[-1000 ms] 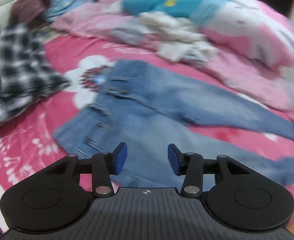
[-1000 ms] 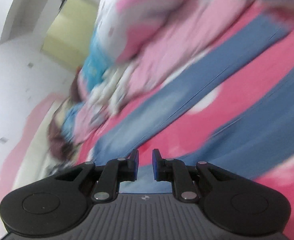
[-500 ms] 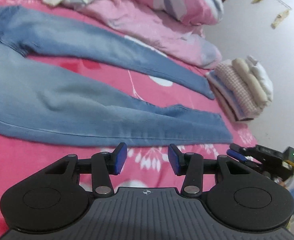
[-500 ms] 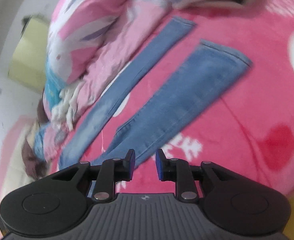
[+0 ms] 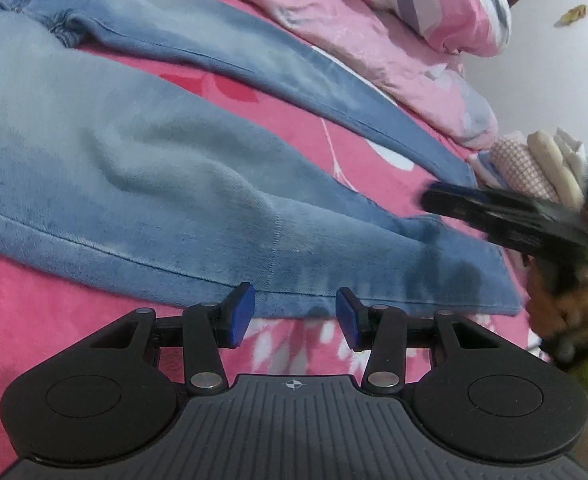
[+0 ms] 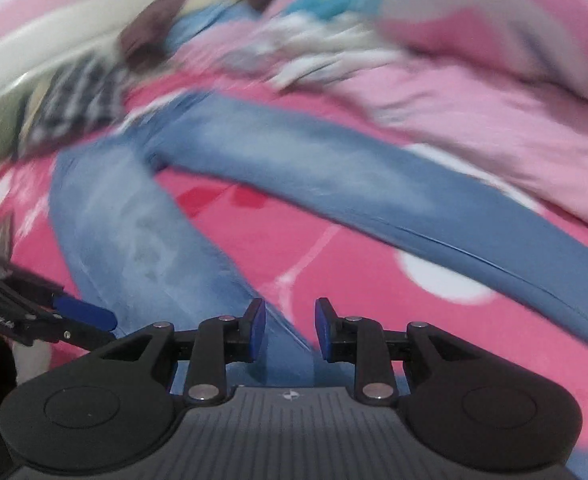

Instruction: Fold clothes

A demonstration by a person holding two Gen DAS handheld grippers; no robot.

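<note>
- Task item: a pair of blue jeans (image 5: 141,148) lies flat on the pink bed (image 5: 33,320), legs spread apart in a V with bare bedcover between them
- Left gripper (image 5: 296,314): fingers spread with nothing between them; the outer seam of the near leg lies just beyond the fingertips, and the cuff (image 5: 474,280) sits to their right
- Right gripper (image 6: 289,330): the fingers have just been opening and stand parted; the lower near leg shows through the gap and runs under the tool, but the pads do not press on it. This view is heavily blurred
- In the left wrist view the right gripper appears as a dark blur just past the cuff, with the person's hand (image 5: 554,312) below it
- Other items: a stack of folded laundry (image 5: 534,164) well beyond the cuff; a pink quilt (image 5: 374,40) along the far leg
- Step in hand, as judged: approach to the near leg's lower end; no fold made yet
- Next move, as judged: both sets of fingers need to pinch the near leg's edge, then carry it over onto the far leg, keeping the seams aligned
</note>
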